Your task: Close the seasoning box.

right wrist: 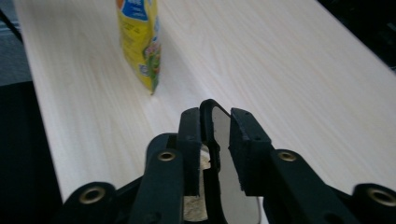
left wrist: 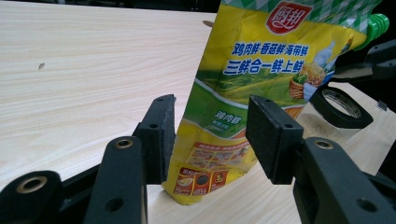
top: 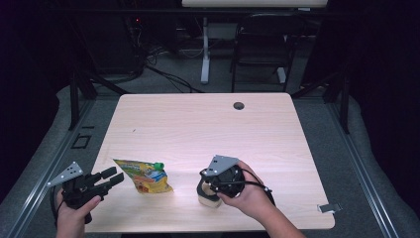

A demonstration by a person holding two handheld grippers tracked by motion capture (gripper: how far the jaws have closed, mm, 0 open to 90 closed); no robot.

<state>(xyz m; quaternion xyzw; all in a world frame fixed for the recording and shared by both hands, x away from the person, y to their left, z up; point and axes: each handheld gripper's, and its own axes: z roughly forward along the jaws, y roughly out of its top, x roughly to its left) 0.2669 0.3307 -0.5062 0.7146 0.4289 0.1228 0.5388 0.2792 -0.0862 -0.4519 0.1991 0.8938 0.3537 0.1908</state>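
Jar (top: 208, 194) rim sits between the right hand-held gripper's (top: 212, 184) loosened jaws, yellow pouch (top: 144, 175) just beside.

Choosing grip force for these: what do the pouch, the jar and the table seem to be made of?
Pouch: looks like glossy printed plastic film, soft and creased, with a hard green plastic cap.
Jar: probably clear plastic or glass, showing pale contents; black rim looks like plastic.
Table: pale matte wood-grain top, likely laminate.
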